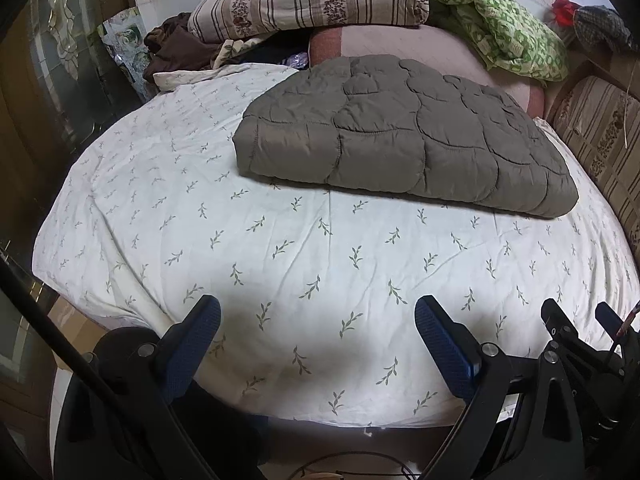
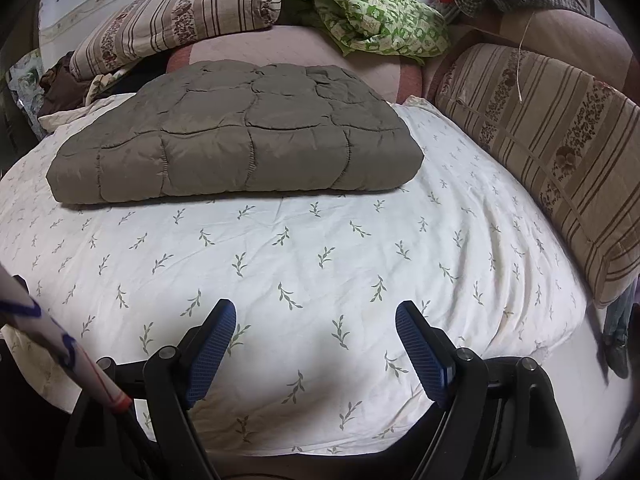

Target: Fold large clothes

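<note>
A grey-brown quilted garment [image 2: 236, 136] lies folded flat toward twelve o'clock on the leaf-print sheet [image 2: 320, 264], apparently set clear, as the left gripper [image 1: 318, 320] and right gripper [image 2: 316, 326] hover wide-open, holding nothing.

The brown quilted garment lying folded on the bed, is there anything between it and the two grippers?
Nothing visible. Only bare leaf-print white sheet lies between the brown quilted garment and the open left gripper and right gripper; neither touches it.
</note>
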The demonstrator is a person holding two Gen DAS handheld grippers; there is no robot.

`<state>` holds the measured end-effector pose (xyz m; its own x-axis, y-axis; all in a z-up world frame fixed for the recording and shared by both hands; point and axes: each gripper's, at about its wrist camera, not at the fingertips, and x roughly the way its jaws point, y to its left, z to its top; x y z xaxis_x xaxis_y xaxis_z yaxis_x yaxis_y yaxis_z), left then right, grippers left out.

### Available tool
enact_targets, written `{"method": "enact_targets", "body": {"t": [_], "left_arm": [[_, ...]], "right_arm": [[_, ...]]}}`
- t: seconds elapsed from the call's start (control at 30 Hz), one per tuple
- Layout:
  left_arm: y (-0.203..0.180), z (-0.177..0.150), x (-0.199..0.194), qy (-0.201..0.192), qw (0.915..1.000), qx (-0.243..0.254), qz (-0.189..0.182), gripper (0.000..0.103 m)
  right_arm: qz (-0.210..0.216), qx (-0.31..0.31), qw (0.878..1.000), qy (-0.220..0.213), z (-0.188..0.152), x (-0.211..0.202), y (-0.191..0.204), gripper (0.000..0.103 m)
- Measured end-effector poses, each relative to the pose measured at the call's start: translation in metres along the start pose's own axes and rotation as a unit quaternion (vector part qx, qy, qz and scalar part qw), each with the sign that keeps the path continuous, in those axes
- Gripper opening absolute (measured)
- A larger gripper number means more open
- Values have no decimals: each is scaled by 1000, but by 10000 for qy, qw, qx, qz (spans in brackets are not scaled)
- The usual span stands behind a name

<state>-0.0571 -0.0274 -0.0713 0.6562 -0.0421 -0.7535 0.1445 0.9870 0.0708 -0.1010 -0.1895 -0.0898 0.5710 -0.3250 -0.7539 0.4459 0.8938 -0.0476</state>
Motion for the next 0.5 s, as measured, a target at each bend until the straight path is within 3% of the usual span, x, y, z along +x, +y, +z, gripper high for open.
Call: {"method": "enact_targets", "body": {"t": [0.5], "left_arm": [[-6,-3,4,177,9998,14,-82,97]], "right_arm": [[-146,73,9999,35,-2,-2,-6,87]]}}
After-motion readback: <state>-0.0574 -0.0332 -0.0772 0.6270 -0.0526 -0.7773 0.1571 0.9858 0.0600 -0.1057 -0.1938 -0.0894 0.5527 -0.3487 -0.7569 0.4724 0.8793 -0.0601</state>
